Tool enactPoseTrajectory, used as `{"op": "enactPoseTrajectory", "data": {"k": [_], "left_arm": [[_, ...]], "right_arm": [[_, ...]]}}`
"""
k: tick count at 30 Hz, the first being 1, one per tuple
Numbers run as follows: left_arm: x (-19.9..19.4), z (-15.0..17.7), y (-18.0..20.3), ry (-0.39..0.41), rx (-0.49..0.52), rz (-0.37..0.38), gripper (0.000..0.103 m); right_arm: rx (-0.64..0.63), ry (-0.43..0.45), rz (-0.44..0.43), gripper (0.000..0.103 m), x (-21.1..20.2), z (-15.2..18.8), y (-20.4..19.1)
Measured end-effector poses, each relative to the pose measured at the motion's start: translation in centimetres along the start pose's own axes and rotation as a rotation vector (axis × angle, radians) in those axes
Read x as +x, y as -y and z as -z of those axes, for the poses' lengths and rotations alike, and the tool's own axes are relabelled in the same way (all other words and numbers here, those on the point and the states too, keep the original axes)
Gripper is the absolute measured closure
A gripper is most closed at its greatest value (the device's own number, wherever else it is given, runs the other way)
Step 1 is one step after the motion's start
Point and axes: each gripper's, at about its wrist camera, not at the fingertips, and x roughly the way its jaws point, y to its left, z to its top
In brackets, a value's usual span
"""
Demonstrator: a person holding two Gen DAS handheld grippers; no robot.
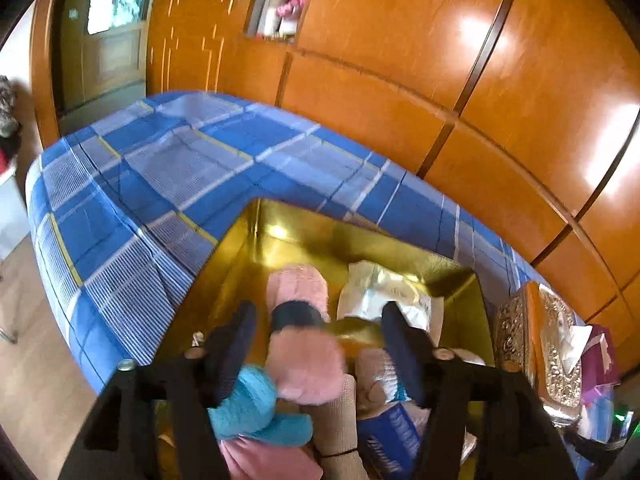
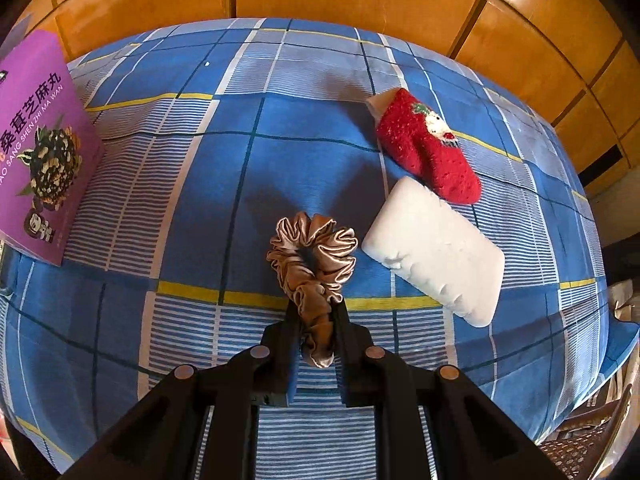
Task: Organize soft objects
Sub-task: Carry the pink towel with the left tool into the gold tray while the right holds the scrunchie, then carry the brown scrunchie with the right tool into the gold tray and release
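Scrunchie (image 2: 314, 264), beige satin, clamped in right gripper (image 2: 316, 316); jaws pinched together on its lower end, ruffled loop sticking out past the fingertips above the blue plaid bedsheet (image 2: 200, 152). Red sock (image 2: 428, 148) with a small white figure lies flat on the sheet toward the far right edge of the bed. White foam pad (image 2: 434, 250) sits just beside the sock's toe, nearer the camera, possibly touching it, cannot tell. Purple box (image 2: 38, 152) with printed text stands at the bed's left edge.

Left gripper (image 1: 316, 340) jaws apart, nothing pressed between the pads, hanging over the gold box (image 1: 256, 248) that rests on the sheet near the bed's near edge. Inside the box: pink fuzzy slipper (image 1: 300, 320) with a dark band, in line between the open fingers, blurred; teal knit item (image 1: 252, 404) at the near left; beige knit item (image 1: 338, 420) next to it; white plastic packet (image 1: 380, 292) against the right wall; blue-and-white package (image 1: 392, 436) at the near right. Ornate silver-gold box (image 1: 556, 352) stands outside the gold box's right wall. Orange wood wardrobe (image 1: 440, 60) behind the bed.
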Motion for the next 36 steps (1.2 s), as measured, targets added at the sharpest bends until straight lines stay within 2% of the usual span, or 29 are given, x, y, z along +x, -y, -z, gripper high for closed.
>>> {"op": "enactPoseTrajectory", "data": {"k": [2,4,7,11,15,22,25,30,36], "left_arm": [[-0.6,0.4,0.3,0.021,0.019,-0.016,0.026],[-1.3,1.3,0.8,0.02,0.046,-0.014,0.024],[-2.0,3.1,2.0,0.019,0.127,-0.034,0.023],[-3.0,5.1,3.4,0.002,0.171,-0.004,0.019],[-3.7,6.8,5.1,-0.009,0.23,0.014,0.019],[-4.3,8.7,7.0,-0.017,0.305,0.041,0.019],[-4.6,9.0,7.3,-0.013,0.322,0.043,0.019],[-5.0,9.0,7.4,-0.008,0.333,0.047,0.019],[-5.2,9.3,7.4,-0.005,0.341,0.053,0.019]], "right_arm": [[0.001,0.004,0.004,0.089,0.0,0.1,0.0],[0.002,0.006,0.005,0.089,-0.1,0.2,0.0],[0.004,0.008,0.006,0.089,-0.3,0.3,0.1],[0.002,0.016,0.014,0.089,-0.5,0.5,0.1],[0.006,0.02,0.013,0.089,-0.6,0.5,0.3],[0.094,-0.01,-0.055,0.091,-0.6,-0.3,2.0],[0.122,-0.01,-0.116,0.091,-0.9,-1.4,2.3],[0.092,0.06,-0.171,0.092,-3.3,-3.9,0.9],[0.044,0.167,-0.165,0.092,-7.0,-9.7,-0.4]]}}
